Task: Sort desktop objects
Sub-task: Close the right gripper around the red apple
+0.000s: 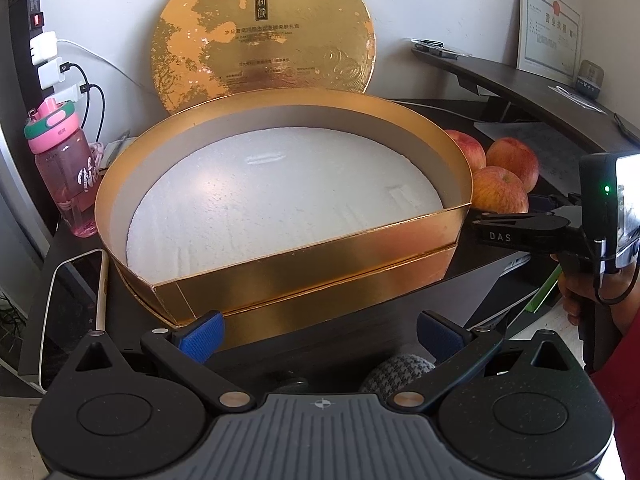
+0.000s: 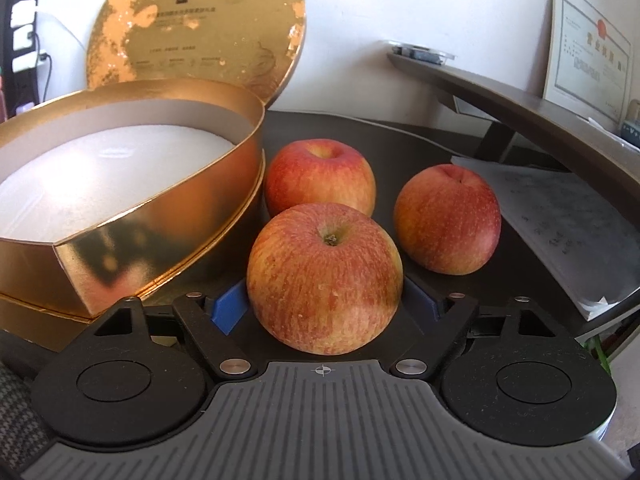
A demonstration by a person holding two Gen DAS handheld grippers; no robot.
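From the left wrist view, the left gripper (image 1: 318, 334) hovers with its blue pads spread wide and nothing between them, just off the front edge of the desk (image 1: 340, 336). Ahead of it the gold box (image 1: 304, 252) sits with its flat side toward that edge, its white foam floor (image 1: 280, 200) bare. The round lid (image 1: 264, 32) leans upright against the wall behind. A phone (image 1: 72, 312) lies at the desk's left edge, and a pink bottle (image 1: 64, 176) stands beyond it. The right gripper (image 1: 516, 232) reaches in from the right toward the three apples (image 1: 500, 190) beside the box.

From the right wrist view, the nearest apple (image 2: 324, 276) sits between the blue pads (image 2: 228, 306) of the right gripper (image 2: 324, 304). Whether the pads press the skin or only flank it I cannot tell; the right pad is mostly hidden behind the fruit. The other two apples (image 2: 320, 176) stand behind it, one just beside the box wall (image 2: 160, 248).

The risks, as I judge them: the apple is round and smooth, and the pads meet it low, so a weak squeeze could let it roll out and knock its neighbours toward the paper stack (image 2: 560, 232) at the desk's right edge. Lifting it over the box wall too low could catch the rim and shove the light box toward the phone or topple the leaning lid.
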